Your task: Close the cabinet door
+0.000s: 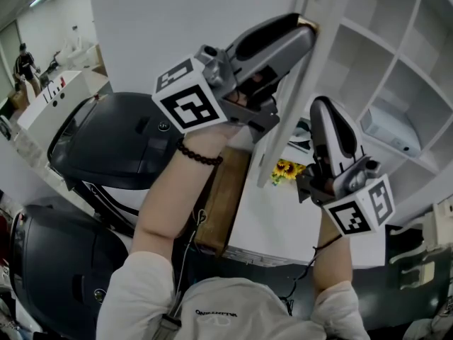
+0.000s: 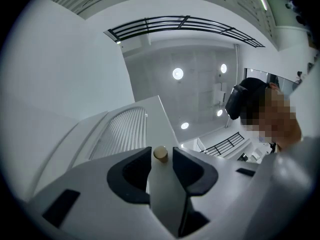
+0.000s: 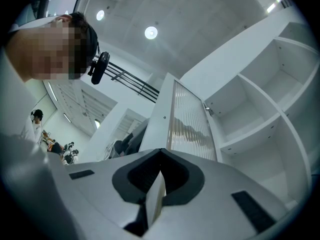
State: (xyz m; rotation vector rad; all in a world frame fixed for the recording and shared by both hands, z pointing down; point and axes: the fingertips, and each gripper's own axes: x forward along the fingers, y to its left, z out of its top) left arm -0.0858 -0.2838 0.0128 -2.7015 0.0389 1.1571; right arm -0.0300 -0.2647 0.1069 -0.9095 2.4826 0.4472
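The white-framed, ribbed-glass cabinet door (image 3: 187,119) is found ajar and yet to be swung shut, its small brass knob (image 2: 160,154) straddled by the wide-spread jaws of the left gripper (image 2: 161,160), the right gripper (image 3: 160,153) held shut, empty.

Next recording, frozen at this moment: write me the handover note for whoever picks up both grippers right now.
Left gripper: open, with its jaws on either side of the door's brass knob, not pinching it.
Right gripper: shut and empty, raised near the door's edge.
Cabinet door: standing open, with the shelves exposed.
Done: the left gripper is at the knob; nothing is closed yet.
Left: swing the door onto the cabinet until it sits flush, probably by pushing at the knob edge.
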